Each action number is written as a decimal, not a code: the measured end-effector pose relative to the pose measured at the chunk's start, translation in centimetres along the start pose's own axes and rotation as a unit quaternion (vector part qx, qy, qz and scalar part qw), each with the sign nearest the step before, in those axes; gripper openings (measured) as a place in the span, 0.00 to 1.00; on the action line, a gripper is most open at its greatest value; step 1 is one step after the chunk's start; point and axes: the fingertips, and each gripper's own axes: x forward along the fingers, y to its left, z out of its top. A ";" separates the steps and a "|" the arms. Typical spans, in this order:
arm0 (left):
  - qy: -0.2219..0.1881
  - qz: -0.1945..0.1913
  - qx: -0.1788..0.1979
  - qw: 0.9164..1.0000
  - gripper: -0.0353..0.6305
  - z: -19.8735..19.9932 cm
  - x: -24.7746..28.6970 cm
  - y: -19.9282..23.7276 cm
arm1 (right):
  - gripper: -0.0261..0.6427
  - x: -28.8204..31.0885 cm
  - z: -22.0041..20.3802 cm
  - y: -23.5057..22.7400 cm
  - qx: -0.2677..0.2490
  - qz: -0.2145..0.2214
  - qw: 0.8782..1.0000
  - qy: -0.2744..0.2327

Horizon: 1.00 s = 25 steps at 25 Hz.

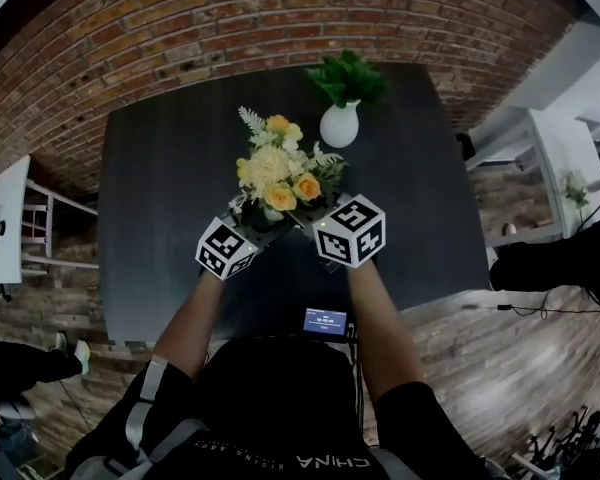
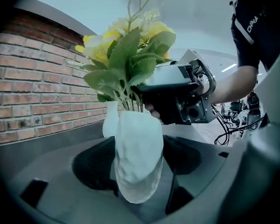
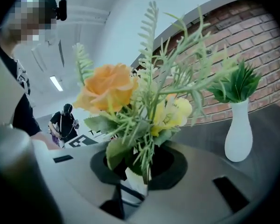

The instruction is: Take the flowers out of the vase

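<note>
The flowers (image 1: 278, 173) stand in their white vase (image 2: 137, 157), near the green plant (image 1: 345, 78) and on your side of it, above the dark tabletop (image 1: 150, 218). Your left hand-held gripper (image 2: 137, 181) clamps the white vase's body, jaws wide. Your right hand-held gripper (image 3: 136, 190) pinches the flowers by their stems, right at the vase mouth.

Yellow and orange flowers (image 1: 278, 173), white vase (image 2: 137, 155), red brick wall (image 1: 180, 28), dark table (image 1: 160, 218).

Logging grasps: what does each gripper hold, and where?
Left gripper holds the vase by its body; right gripper holds the flowers by their stems.
</note>
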 end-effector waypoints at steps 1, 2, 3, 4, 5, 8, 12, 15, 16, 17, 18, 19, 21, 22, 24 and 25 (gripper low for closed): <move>0.001 0.000 -0.001 1.000 0.54 0.0 0.0 0.0 | 0.17 -0.1 0.3 0.1 0.002 -0.001 1.000 -0.005; 0.002 0.000 -0.001 1.000 0.54 0.0 -0.1 0.0 | 0.17 -0.3 0.7 0.2 0.002 -0.001 1.000 -0.009; 0.003 -0.001 -0.001 1.000 0.54 0.0 -0.1 0.0 | 0.17 -0.4 1.0 0.2 0.002 -0.002 1.000 -0.014; 0.004 -0.001 -0.001 1.000 0.54 0.0 -0.1 0.0 | 0.17 -0.6 1.5 0.3 0.001 -0.003 1.000 -0.018; 0.005 -0.002 -0.001 1.000 0.54 0.1 -0.1 0.0 | 0.17 -0.7 1.9 0.4 0.000 -0.004 1.000 -0.023; 0.006 -0.006 -0.002 1.000 0.54 0.1 -0.1 -0.1 | 0.17 -1.2 3.1 0.9 -0.002 -0.004 0.999 -0.038; 0.000 -0.008 -0.008 1.000 0.54 0.3 -0.2 0.0 | 0.17 -1.9 4.3 1.1 -0.012 -0.010 0.999 -0.050; 0.002 -0.014 -0.010 1.000 0.54 0.3 -0.5 -0.1 | 0.17 -2.3 5.0 1.5 -0.018 -0.016 0.998 -0.058; 0.003 -0.016 -0.011 1.000 0.54 0.3 -0.6 -0.2 | 0.17 -2.5 5.3 1.6 -0.019 -0.018 0.998 -0.061; 0.003 -0.018 -0.011 1.000 0.54 0.3 -0.8 -0.4 | 0.17 -2.6 5.5 1.7 -0.020 -0.020 0.998 -0.064; 0.003 -0.019 -0.011 1.000 0.54 0.4 -0.9 -0.5 | 0.17 -2.9 5.9 1.8 -0.022 -0.021 0.997 -0.068; 0.003 -0.021 -0.009 1.000 0.54 0.6 -1.0 -0.6 | 0.17 -3.1 6.3 1.8 -0.023 -0.022 0.997 -0.072; 0.004 -0.022 -0.005 1.000 0.54 0.9 -1.2 -0.7 | 0.17 -3.6 7.3 2.0 -0.028 -0.023 0.996 -0.082; 0.004 -0.023 -0.003 1.000 0.54 1.1 -1.4 -0.9 | 0.17 -3.9 7.8 2.1 -0.031 -0.024 0.995 -0.087; 0.003 -0.027 -0.001 1.000 0.54 1.3 -1.8 -1.1 | 0.17 -4.6 8.8 2.4 -0.040 -0.027 0.994 -0.096; 0.002 -0.028 0.000 1.000 0.54 1.4 -2.1 -1.1 | 0.17 -4.8 9.4 2.7 -0.045 -0.029 0.993 -0.101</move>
